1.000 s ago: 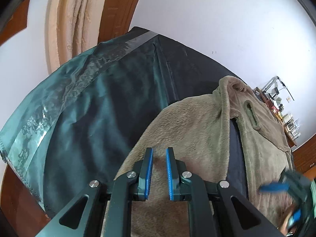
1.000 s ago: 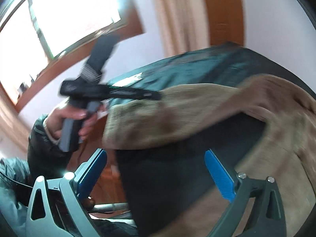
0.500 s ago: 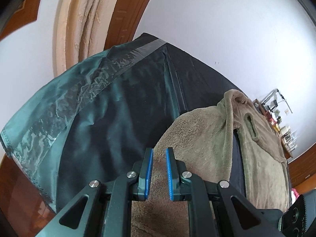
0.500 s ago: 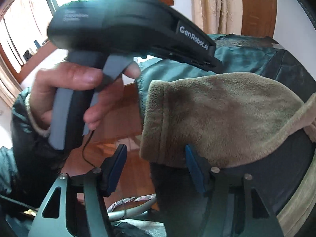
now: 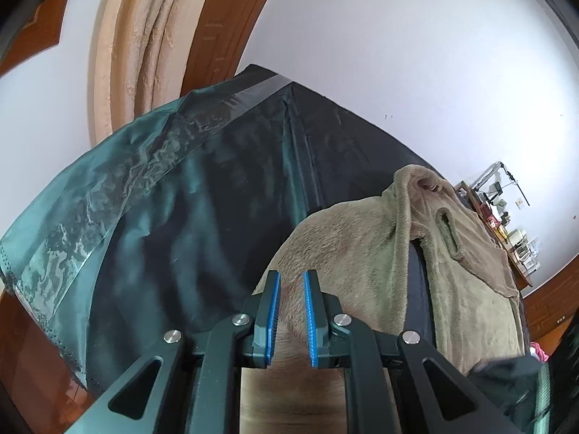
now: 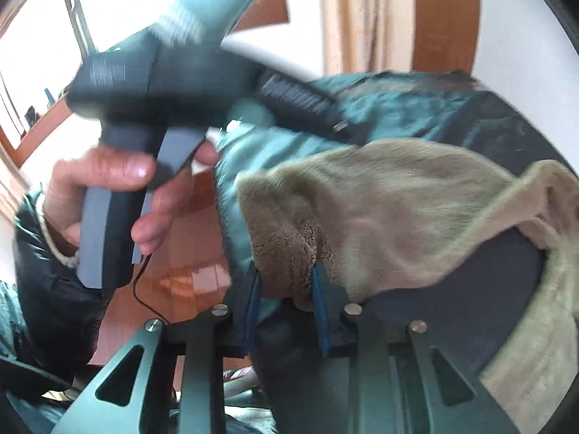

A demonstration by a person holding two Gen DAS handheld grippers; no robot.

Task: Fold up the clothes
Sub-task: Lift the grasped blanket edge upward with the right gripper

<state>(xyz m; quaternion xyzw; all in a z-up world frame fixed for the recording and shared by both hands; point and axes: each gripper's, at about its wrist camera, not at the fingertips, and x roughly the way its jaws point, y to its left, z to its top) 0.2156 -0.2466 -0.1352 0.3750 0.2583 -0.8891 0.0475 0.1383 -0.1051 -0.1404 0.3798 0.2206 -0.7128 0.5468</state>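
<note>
Right gripper (image 6: 286, 289) jaws, just closing, pinch the fleece garment's (image 6: 398, 199) edge

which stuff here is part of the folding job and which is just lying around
In the job:
- fleece garment
- left tool, shut on the fleece
- right tool, jaws just closing on the fleece edge
- dark cloth-covered table

Lying about:
- curtain
- cluttered shelf

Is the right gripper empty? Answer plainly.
No: the right gripper has the fleece garment bunched between its blue pads, its jaws having just been closing on that edge.
</note>
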